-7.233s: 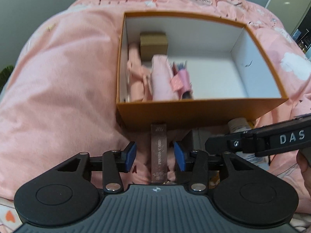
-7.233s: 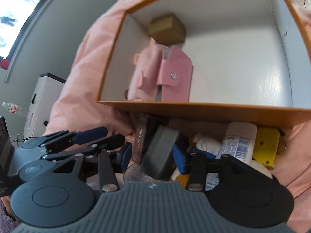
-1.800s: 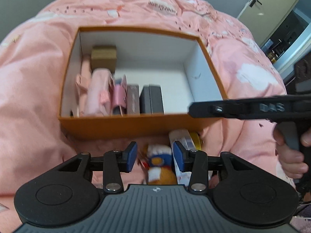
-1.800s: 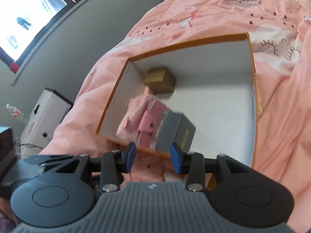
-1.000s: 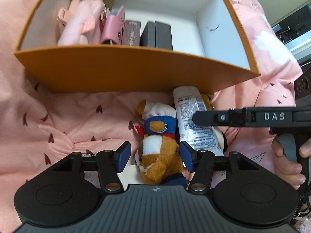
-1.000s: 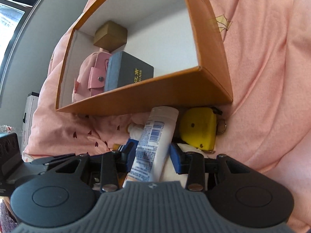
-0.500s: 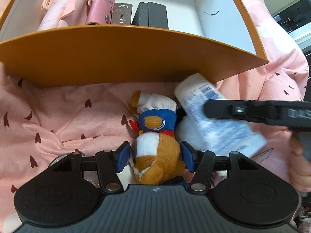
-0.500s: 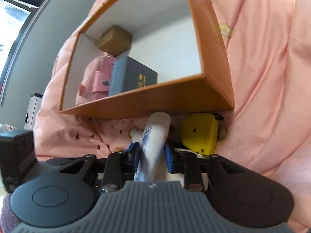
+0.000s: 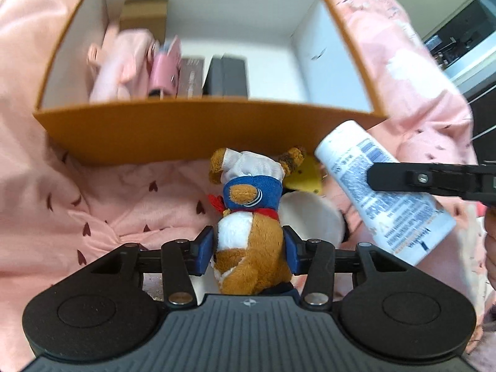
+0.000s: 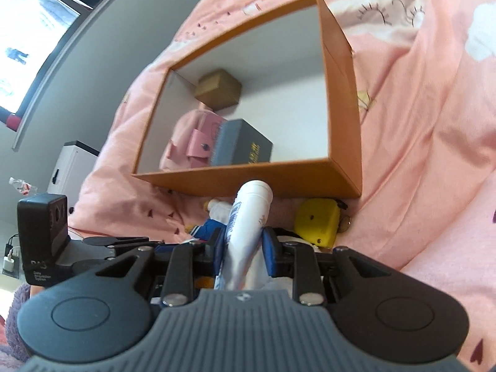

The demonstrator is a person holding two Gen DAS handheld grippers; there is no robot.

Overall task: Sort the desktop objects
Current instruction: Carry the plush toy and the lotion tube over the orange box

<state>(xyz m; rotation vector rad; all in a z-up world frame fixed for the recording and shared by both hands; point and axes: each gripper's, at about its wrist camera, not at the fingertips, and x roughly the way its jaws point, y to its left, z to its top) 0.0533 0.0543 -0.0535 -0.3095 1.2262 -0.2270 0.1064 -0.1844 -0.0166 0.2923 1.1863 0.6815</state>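
Inside the orange box, along its left wall: a brown carton in the far corner, a pink pouch, a pink snap wallet, a slim brownish case and a dark grey box ranged side by side toward the near wall; right half of the white floor bare. Just outside the near wall, on the pink bedspread: a yellow tape measure at the box's near right corner, with a white round object beside it, partly hidden behind the toy. Pink quilt with small dark hearts and cloud prints, rumpled; grey wall, a window and a white cabinet beyond. Left gripper closed on the plush dog, brown with white belly, blue cap and red scarf, pads pressed into its flanks, near the box's near wall. Right gripper clamped on the white tube, blue print along its side, cap pointing at the near wall, raised clear of the bedding
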